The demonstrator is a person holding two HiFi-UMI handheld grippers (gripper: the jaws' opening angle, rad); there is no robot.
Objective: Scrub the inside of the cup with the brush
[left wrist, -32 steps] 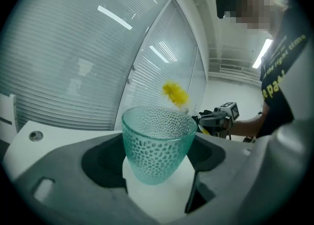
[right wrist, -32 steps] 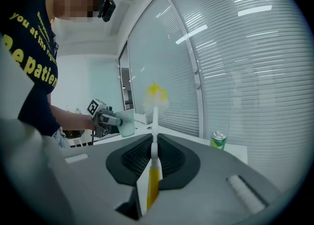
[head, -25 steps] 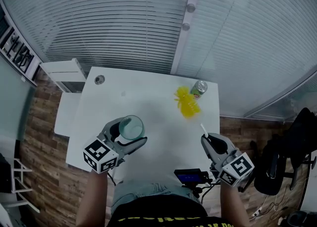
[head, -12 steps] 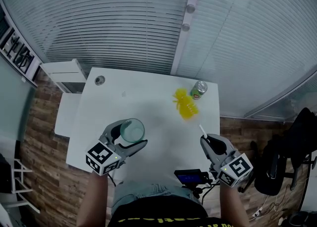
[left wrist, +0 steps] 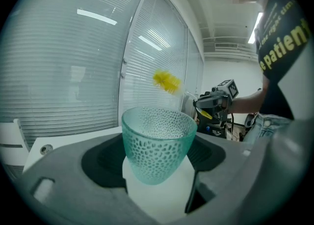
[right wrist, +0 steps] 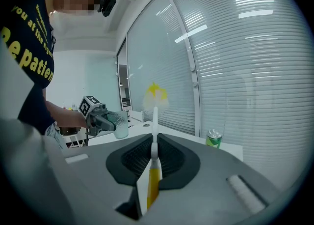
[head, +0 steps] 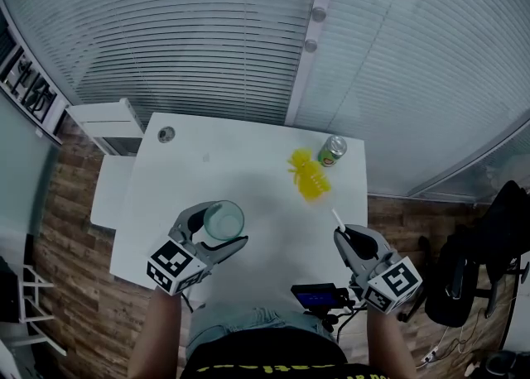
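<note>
We find the left claw (left wrist: 158, 189) pinching the cup (left wrist: 157, 145). Its two jaws press on the lower part of the cup wall from either side. The cup is pale green glass with a dimpled surface. It stands upright in the grip, mouth upward, and nothing shows inside it. In the head view, the cup sits over the near left part of the table (head: 257, 162).

We find the right claw (right wrist: 153, 170) pressed together on the handle of the brush (right wrist: 155, 121). The jaws stand nearly closed, with the thin handle clamped between them. The lower part of the handle is yellow and the upper part is white. The handle runs forward out of the jaws and ends in a tuft of yellow bristles. In the head view, the bristles lie over the far right part of the table, just beside a green can (head: 333, 150). The left gripper view shows the bristles raised clear of the table.

The brush and the cup are well apart, and the bristles are outside the cup. The can stands upright near the far right corner of the table.

The table is white. Behind it runs a glass wall with blinds (head: 207, 30). A wooden floor (head: 66, 203) shows to its left. The person's forearms reach in from the near edge.
</note>
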